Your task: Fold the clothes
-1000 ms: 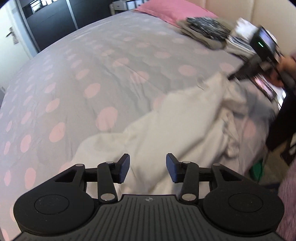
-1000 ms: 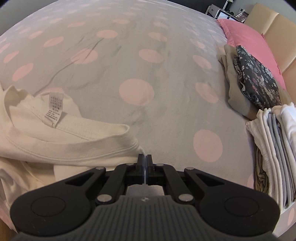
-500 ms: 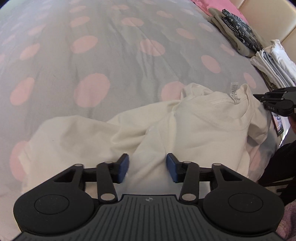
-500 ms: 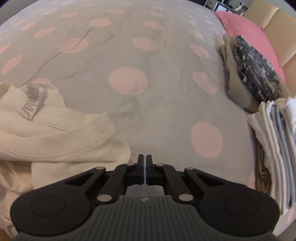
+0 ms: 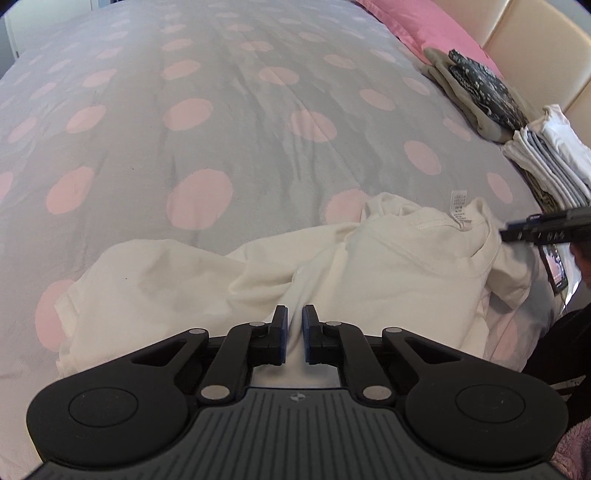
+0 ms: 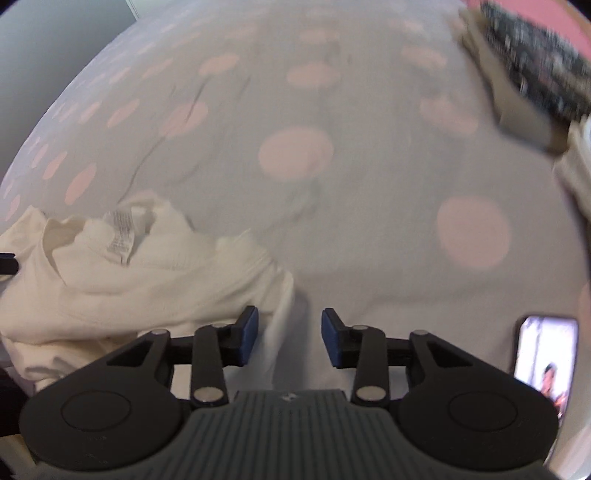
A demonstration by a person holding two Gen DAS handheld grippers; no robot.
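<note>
Left tool [image 5: 294,325] first: its jaws are closing, down to a narrow gap, and a ridge of the cream shirt [image 5: 369,273] runs up between the blue pads [image 5: 282,334]. Whether those pads truly pinch the cloth, I cannot tell from here. The tool points steeply down at the near edge of the bed [image 5: 221,129].

Over to the right tool [image 6: 289,325]: its jaws are opening, a clear gap between the blue pads [image 6: 250,334], and a fold of the shirt [image 6: 155,280] hangs in that gap, loose, not gripped. The right wrist view is smeared with blur.

Outward now. The shirt lies crumpled along the near side of the bed, spreading from near left to near right, with its collar and white care label [image 5: 459,205] turned up on the right end. In the left wrist view the right tool [image 5: 517,230] pokes in from the right, just beside that collar.

Beyond the shirt, the grey cover with pink dots stretches far and bare. At the far right, a stack of folded clothes [image 5: 546,166] sits by the headboard [image 5: 535,48], with a dark floral piece [image 5: 484,88] on an olive one just beyond, then the pink pillow [image 5: 417,18]. A lit phone [image 6: 545,358] lies near right.
</note>
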